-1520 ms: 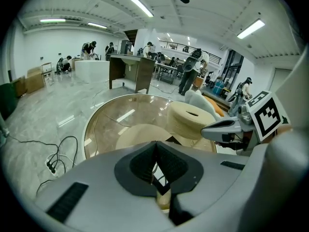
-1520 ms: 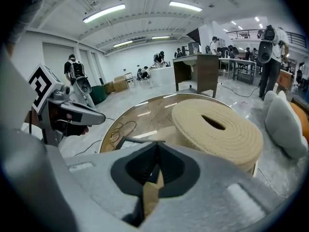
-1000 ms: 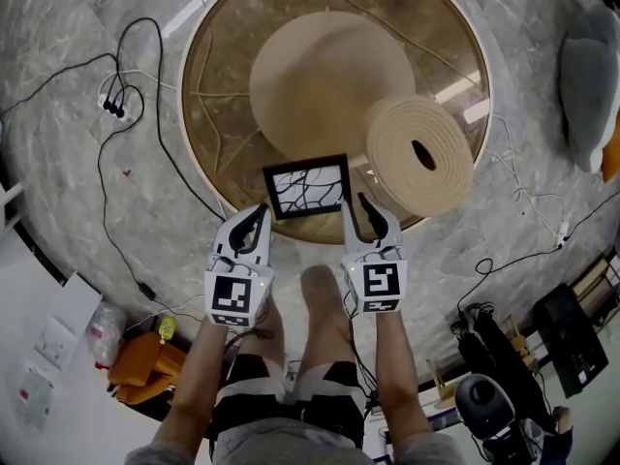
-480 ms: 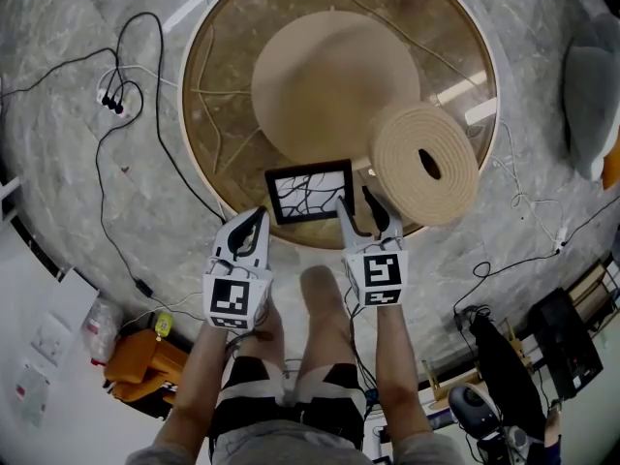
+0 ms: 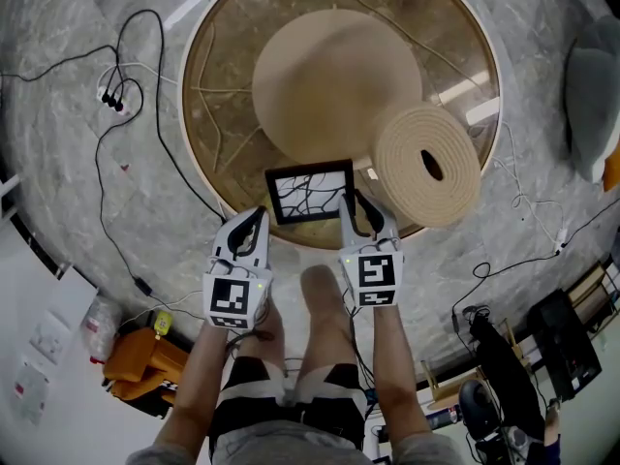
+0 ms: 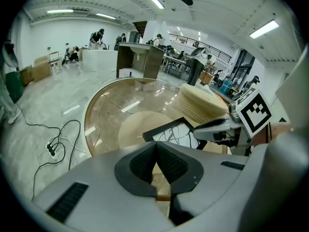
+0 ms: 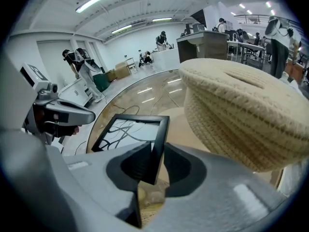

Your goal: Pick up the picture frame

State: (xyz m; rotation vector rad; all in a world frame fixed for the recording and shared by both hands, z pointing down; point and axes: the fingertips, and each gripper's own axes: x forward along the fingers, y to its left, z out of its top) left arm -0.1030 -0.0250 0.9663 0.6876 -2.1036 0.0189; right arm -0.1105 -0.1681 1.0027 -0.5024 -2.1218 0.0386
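The picture frame (image 5: 308, 192) lies face up at the near edge of the round glass table (image 5: 208, 85), its long axis running left to right, the right end a little farther off. The right gripper (image 5: 355, 202) has just been closing and now pinches the frame's right-hand side bar between its pads. A coiled woven round (image 5: 426, 163) sits just right of it. The left gripper (image 5: 258, 215) hangs near the frame's near-left corner, jaws together on nothing.

The picture frame (image 5: 309, 192) is at the near edge of the round surface (image 5: 208, 76), with the woven basket (image 5: 426, 163) just to its right. The round disc (image 5: 334, 80) lies behind both, at the surface's middle. Cables (image 5: 116, 100) lie on the floor (image 5: 58, 182) left of the surface.
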